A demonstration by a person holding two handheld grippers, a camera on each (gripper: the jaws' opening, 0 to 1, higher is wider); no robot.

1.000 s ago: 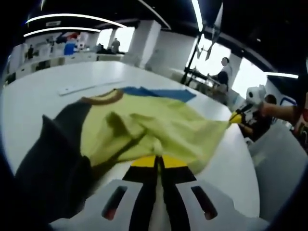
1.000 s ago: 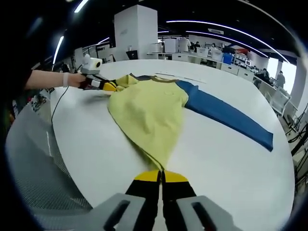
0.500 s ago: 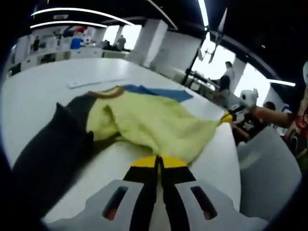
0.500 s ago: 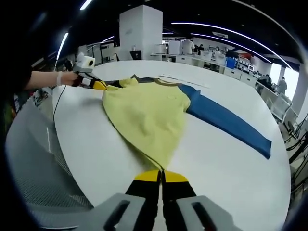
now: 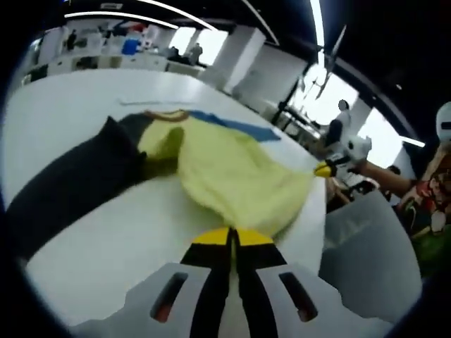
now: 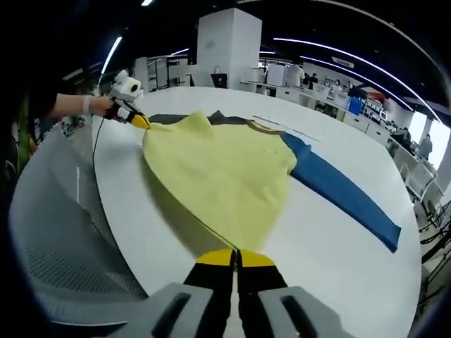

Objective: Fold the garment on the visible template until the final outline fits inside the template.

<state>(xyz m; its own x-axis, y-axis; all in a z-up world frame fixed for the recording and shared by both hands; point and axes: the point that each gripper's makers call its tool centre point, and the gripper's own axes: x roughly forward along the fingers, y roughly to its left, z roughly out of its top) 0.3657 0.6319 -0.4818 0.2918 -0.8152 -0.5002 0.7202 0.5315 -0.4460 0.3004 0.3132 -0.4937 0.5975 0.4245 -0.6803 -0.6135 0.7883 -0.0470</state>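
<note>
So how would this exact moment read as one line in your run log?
step: spreading shirt | left gripper: shut on shirt hem | right gripper: shut on shirt hem | shirt: stretched between grippers above table | blue sleeve: flat on table

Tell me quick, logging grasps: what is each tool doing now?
Left tool: closed on the yellow garment hem.
Right tool: closed on the garment's other hem corner.

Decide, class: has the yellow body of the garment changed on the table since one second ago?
Yes. In the right gripper view the yellow body has been pulled wider and flatter, spreading toward the table's near edge, stretched between the left tongs and right tongs.
</note>
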